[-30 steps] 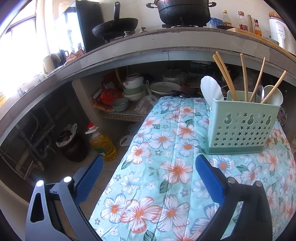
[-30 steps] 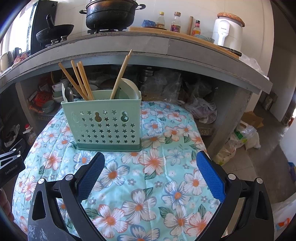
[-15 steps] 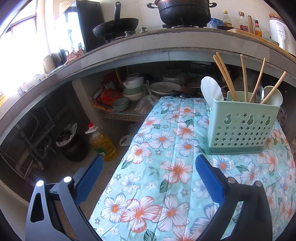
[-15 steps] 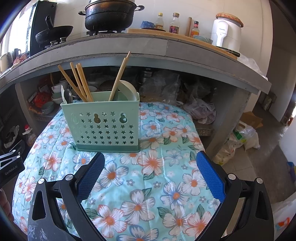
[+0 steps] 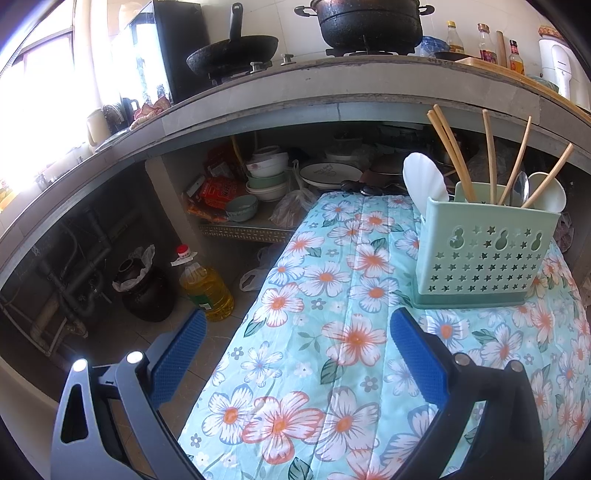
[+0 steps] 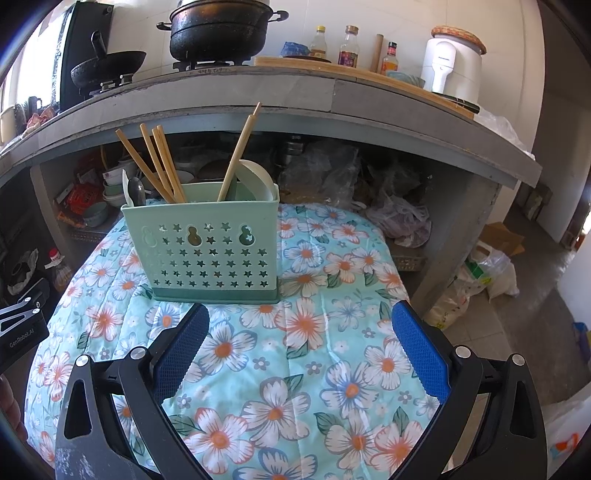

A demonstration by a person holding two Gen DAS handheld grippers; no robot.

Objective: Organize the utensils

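A mint-green perforated utensil holder stands upright on the floral tablecloth; it also shows in the right wrist view. It holds several wooden chopsticks, white spoons and a metal spoon. My left gripper is open and empty, low over the cloth, left of and short of the holder. My right gripper is open and empty, just in front of the holder. The left gripper's body shows at the right view's left edge.
A concrete counter overhangs behind the table, with a pot, a wok and bottles on it. Bowls and plates sit on the shelf below. An oil bottle and a dark jar stand on the floor at left.
The right gripper's view has shifted slightly, so the holder sits a little higher and nearer the middle. The left gripper has not visibly moved. Both stay open.
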